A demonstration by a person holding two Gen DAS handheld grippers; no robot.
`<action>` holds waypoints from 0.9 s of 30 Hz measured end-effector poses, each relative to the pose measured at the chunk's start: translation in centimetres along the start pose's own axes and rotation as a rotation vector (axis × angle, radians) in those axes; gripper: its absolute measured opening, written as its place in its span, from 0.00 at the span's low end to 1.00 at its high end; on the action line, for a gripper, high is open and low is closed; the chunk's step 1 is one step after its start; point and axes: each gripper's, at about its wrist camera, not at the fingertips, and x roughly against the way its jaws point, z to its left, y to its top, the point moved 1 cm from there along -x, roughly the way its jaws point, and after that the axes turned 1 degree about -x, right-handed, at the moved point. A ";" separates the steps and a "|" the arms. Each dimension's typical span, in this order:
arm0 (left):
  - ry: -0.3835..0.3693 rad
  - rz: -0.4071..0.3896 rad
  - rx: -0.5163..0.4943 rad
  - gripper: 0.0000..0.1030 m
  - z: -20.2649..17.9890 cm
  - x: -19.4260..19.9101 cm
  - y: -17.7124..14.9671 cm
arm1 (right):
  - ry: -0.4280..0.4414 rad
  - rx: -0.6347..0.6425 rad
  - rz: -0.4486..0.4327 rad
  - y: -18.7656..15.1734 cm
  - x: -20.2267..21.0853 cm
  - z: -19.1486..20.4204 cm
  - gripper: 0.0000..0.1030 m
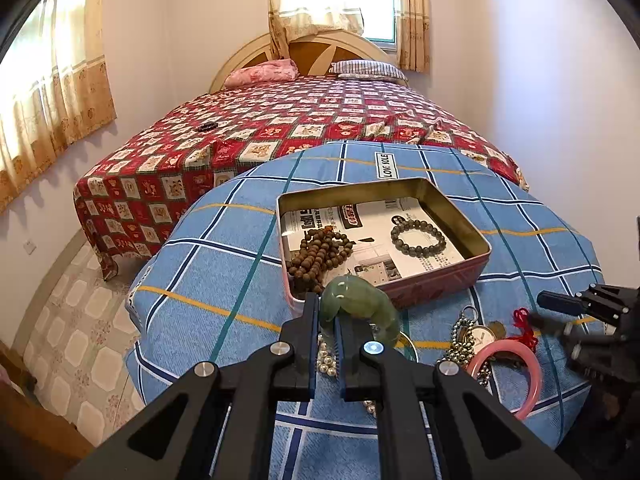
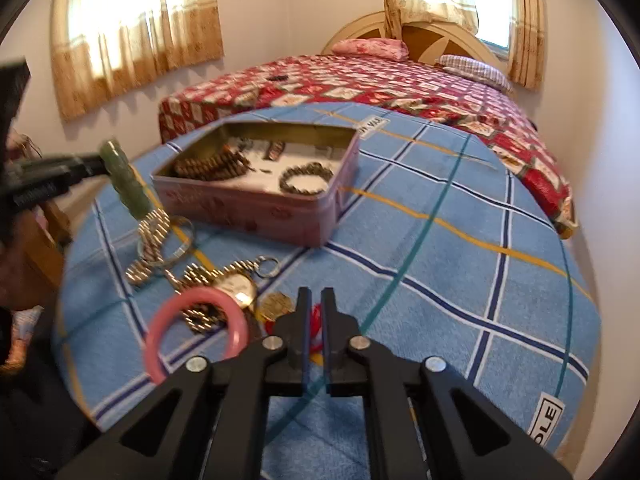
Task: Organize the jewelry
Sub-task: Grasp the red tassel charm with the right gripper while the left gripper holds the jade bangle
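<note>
A green jade bangle [image 1: 360,304] hangs in the air just short of the tin, and my left gripper [image 1: 328,312] is shut on its rim. The right wrist view shows that left gripper [image 2: 86,166] and the jade bangle [image 2: 124,180] at the left, above the cloth. The pink tin [image 1: 432,284], lined with newspaper, holds brown prayer beads [image 1: 316,256] and a grey bead bracelet [image 1: 418,238]. My right gripper [image 2: 316,294] stands low over the cloth with a narrow gap between its jaws; a red cord [image 2: 316,316] shows in that gap, not clamped.
On the blue checked cloth [image 2: 440,280] in front of the tin lie a pink bangle [image 2: 196,295], a pocket watch [image 2: 236,286] with a chain, a coin [image 2: 276,304], silver beads [image 1: 328,364] and a thin metal ring [image 2: 180,254]. A bed [image 1: 280,128] with a red quilt stands behind.
</note>
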 end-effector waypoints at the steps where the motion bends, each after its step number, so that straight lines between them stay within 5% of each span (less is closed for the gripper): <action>1: 0.001 0.000 -0.001 0.06 0.0 0.0 0.0 | 0.015 -0.009 0.005 -0.2 -0.1 -0.1 0.45; 2: 0.000 0.002 -0.001 0.06 0.0 0.0 0.0 | 0.019 -0.007 0.012 -0.3 -0.3 -0.1 0.51; 5: -0.001 0.011 -0.005 0.06 -0.1 -0.3 -0.2 | 0.004 0.021 0.036 -0.7 -0.9 0.2 0.47; 8: -0.003 0.019 -0.007 0.06 -0.2 -0.5 -0.4 | 0.014 0.030 0.073 -1.3 -1.7 0.2 0.15; 11: -0.003 0.014 -0.007 0.06 -0.3 -0.4 -0.4 | 0.026 0.039 0.050 -1.2 -1.0 0.3 0.08; 27: -0.004 -0.020 0.003 0.06 0.3 0.9 0.9 | 0.024 0.025 -0.116 2.8 3.2 -0.1 0.07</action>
